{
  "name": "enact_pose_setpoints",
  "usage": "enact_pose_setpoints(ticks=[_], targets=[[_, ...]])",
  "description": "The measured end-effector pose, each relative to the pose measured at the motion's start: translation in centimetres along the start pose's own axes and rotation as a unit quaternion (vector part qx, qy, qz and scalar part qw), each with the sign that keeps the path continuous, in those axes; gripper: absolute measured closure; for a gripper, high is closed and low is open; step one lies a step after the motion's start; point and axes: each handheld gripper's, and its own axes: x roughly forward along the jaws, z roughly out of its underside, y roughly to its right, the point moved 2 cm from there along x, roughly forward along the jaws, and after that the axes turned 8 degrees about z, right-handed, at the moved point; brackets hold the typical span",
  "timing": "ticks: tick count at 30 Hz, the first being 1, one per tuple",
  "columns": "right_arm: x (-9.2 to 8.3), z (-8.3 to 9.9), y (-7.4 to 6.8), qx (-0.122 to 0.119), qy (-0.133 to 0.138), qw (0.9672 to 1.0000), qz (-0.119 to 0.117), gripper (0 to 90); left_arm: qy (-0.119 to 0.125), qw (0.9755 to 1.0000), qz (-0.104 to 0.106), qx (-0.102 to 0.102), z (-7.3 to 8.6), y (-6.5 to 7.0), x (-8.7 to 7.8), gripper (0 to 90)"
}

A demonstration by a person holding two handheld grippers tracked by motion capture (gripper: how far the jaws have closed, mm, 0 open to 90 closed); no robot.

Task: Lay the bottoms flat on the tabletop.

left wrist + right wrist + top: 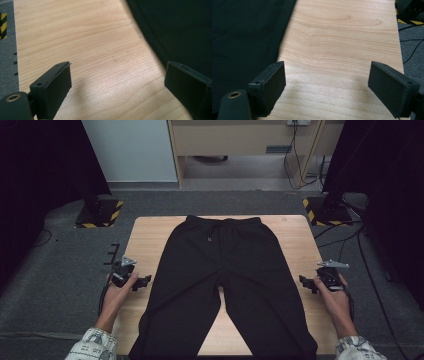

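Black handheld left gripper (143, 281) and right gripper (305, 282), grey three-cornered top plates, brass-ringed screw holes, white patterned sleeves (95, 345)

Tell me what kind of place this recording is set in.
Probably a lab or recording workspace: a wooden table holding black trousers stands on grey carpet, flanked by hazard-striped stand bases, dark curtains and trailing cables.
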Motion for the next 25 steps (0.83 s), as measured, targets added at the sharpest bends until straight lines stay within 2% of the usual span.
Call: enact_pose_setpoints(ticks=[3,5,8,12,16,20,25], targets=[[0.3,0.3,0.1,-0.002,-0.003,1.0,0.005,13.9,0.002,1.0,0.0,-0.008,0.2,-0.1,0.2,6.7],[0.5,0.6,0.2,-0.002,-0.009,0.9999,0.01,13.5,-0.006,1.0,-0.001,-0.004,0.3,-0.2,0.4,6.6],[0.6,0.9,0.4,-0.002,0.008,0.9998,0.02,12.9,-0.002,1.0,0.0,-0.005,0.5,-0.2,0.5,6.1],[0.5,1.1,0.4,0.002,0.01,0.9997,0.021,12.4,0.023,0.9996,0.005,-0.018,1.2,-0.5,0.5,5.3],[0.0,1.6,0.1,-0.001,0.012,0.9998,0.018,12.5,0.023,0.9996,0.004,-0.017,1.6,-0.2,0.2,5.0],[-0.9,2.4,-0.5,-0.008,0.012,0.9998,0.012,12.5,0.022,0.9996,0.006,-0.015,2.2,0.7,-0.4,5.0],[-1.8,3.2,-1.1,-0.009,0.012,0.9999,0.008,12.5,0.022,0.9996,0.005,-0.018,2.5,0.9,-0.6,4.7]])
